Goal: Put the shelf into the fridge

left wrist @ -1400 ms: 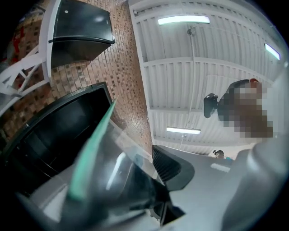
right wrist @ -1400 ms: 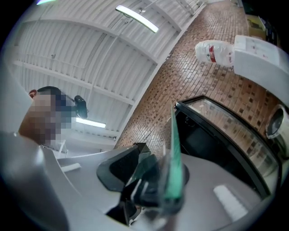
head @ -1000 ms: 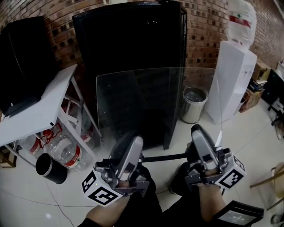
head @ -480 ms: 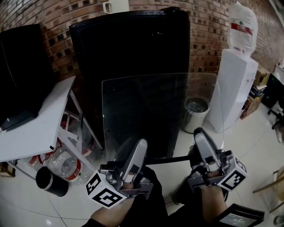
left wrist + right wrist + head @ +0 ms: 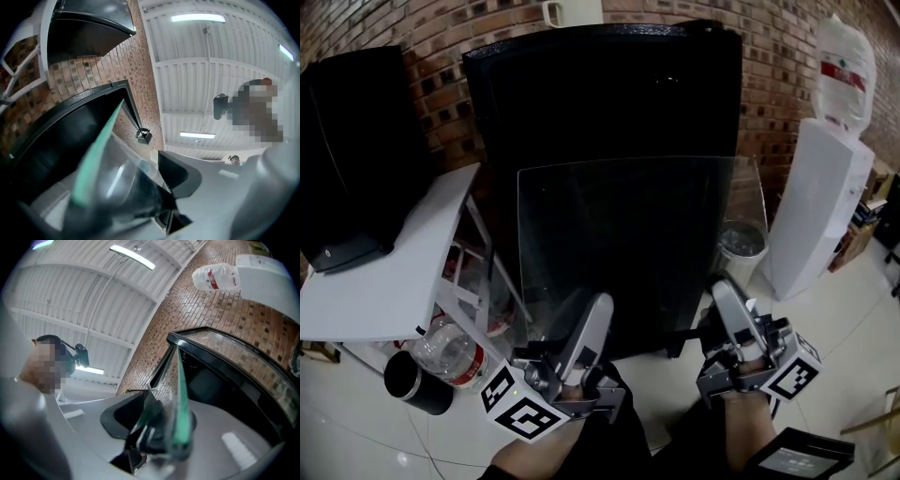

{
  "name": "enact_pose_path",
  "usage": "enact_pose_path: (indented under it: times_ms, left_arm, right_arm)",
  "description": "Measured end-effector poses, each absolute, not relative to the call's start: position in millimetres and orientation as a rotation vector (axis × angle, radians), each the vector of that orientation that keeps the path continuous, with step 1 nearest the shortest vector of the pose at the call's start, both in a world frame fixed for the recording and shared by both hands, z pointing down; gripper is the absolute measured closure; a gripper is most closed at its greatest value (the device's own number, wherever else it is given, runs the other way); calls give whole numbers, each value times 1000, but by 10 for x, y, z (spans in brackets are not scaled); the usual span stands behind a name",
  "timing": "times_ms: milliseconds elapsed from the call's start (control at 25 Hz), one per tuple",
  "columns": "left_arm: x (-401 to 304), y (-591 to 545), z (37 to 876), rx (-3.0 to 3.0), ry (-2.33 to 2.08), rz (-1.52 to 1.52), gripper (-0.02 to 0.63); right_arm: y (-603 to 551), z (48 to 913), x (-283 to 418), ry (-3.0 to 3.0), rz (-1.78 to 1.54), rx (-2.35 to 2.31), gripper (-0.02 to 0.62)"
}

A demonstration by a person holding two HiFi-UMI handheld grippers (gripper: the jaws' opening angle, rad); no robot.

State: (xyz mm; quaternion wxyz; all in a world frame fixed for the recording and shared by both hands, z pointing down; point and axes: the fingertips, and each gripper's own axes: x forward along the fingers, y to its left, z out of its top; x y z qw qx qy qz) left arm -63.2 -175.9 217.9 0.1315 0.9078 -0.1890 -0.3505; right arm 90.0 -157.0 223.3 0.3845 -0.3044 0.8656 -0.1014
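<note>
The left gripper (image 5: 592, 323) and right gripper (image 5: 727, 305) stay clamped on the glass shelf's (image 5: 619, 234) lower edge, having carried it upright closer to the black fridge (image 5: 600, 94), which is now squarely ahead but not yet entered.

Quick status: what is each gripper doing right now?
Left gripper: jaws shut on the shelf, at its lower left edge.
Right gripper: jaws shut on the shelf, at its lower right edge.
</note>
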Motion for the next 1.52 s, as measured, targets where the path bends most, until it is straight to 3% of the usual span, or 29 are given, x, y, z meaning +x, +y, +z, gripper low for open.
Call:
enact_pose_path:
  times_ms: [1520]
  left_arm:
    - [-777, -2710, 1888, 2558, -811, -1087, 537]
  right_arm:
    - [-2821, 1907, 776, 2322, -366, -587, 511]
